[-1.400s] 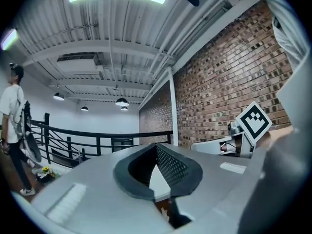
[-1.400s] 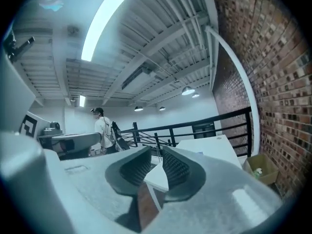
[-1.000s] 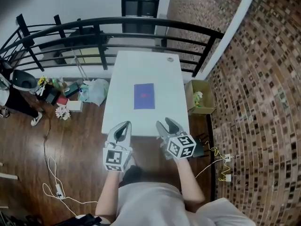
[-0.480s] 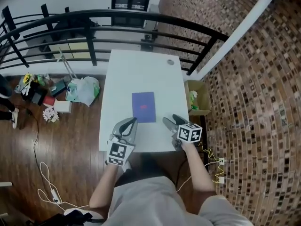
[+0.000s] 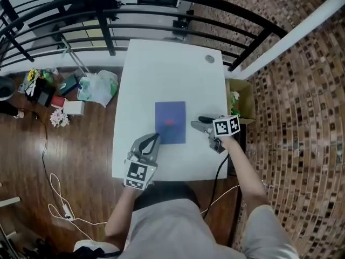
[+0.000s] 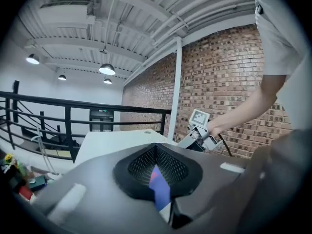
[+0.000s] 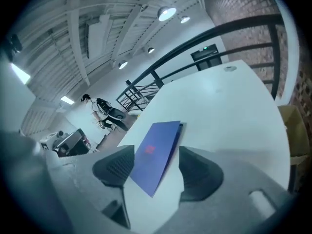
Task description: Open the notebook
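A shut blue notebook (image 5: 170,122) with a red mark on its cover lies flat in the middle of the white table (image 5: 161,69). My left gripper (image 5: 155,138) hovers at the notebook's near left corner with its jaws together. In the left gripper view only a strip of the notebook (image 6: 157,179) shows below the left gripper (image 6: 156,147). My right gripper (image 5: 197,122) points left at the notebook's right edge, with its jaws wide and closing slightly. In the right gripper view the notebook (image 7: 158,152) lies just ahead of the right gripper (image 7: 156,155), and the pads do not touch it.
A small round grey object (image 5: 209,59) sits at the table's far right corner. A black railing (image 5: 161,20) runs behind the table. A cardboard box (image 5: 237,104) stands to the table's right, and bags and clutter (image 5: 97,88) to its left. Cables (image 5: 59,198) lie on the wooden floor.
Both grippers have come forward from the table's near edge to the notebook. The right one has swung left to face the notebook's right edge.
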`<state>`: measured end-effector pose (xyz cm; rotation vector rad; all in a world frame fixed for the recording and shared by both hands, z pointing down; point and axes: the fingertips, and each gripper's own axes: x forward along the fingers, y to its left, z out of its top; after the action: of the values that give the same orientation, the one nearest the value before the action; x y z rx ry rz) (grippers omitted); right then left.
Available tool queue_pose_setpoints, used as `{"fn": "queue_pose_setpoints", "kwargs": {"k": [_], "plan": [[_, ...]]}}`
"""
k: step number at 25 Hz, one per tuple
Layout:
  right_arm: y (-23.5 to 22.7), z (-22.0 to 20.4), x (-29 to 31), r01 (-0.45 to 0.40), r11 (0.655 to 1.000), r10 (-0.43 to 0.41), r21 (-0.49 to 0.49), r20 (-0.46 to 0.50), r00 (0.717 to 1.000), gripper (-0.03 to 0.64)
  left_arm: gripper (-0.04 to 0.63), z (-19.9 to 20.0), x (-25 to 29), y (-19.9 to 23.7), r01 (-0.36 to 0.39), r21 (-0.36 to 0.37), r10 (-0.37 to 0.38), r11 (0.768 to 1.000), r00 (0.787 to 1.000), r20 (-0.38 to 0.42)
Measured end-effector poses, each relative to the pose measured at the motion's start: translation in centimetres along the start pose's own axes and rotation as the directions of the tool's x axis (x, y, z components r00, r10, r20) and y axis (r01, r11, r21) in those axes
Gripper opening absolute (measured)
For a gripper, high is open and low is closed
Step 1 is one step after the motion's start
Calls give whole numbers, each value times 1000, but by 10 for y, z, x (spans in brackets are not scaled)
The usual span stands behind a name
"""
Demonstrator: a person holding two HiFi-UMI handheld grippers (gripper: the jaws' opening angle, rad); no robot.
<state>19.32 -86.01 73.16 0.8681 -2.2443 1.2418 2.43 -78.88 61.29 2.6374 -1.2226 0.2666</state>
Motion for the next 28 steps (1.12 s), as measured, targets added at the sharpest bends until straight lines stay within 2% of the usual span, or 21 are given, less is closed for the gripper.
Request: {"fn": "queue_pose_setpoints", "kwargs": {"k": [3, 6, 12, 24, 28], "plan": [[-13, 6, 23, -30, 999, 32, 26, -63, 998, 214, 15, -9, 16, 5, -2, -19, 1, 1000, 1000, -31], [-19, 5, 46, -42, 999, 46, 35, -129, 991, 210, 15, -18, 28, 15, -17, -34, 15, 999, 998, -54], [-28, -7, 75, -19, 1000, 22, 14, -225, 974, 210, 15, -30, 40, 28, -39, -60, 34, 997, 996, -79], [0, 2, 66, -63, 995, 74, 71, -162, 984, 184, 15, -26, 27, 43, -69, -83, 65, 994, 996, -56], [32, 17, 51, -126, 990, 132, 62, -114, 985, 178, 15, -18, 17, 47, -80, -86, 77, 993, 996, -32]]}}
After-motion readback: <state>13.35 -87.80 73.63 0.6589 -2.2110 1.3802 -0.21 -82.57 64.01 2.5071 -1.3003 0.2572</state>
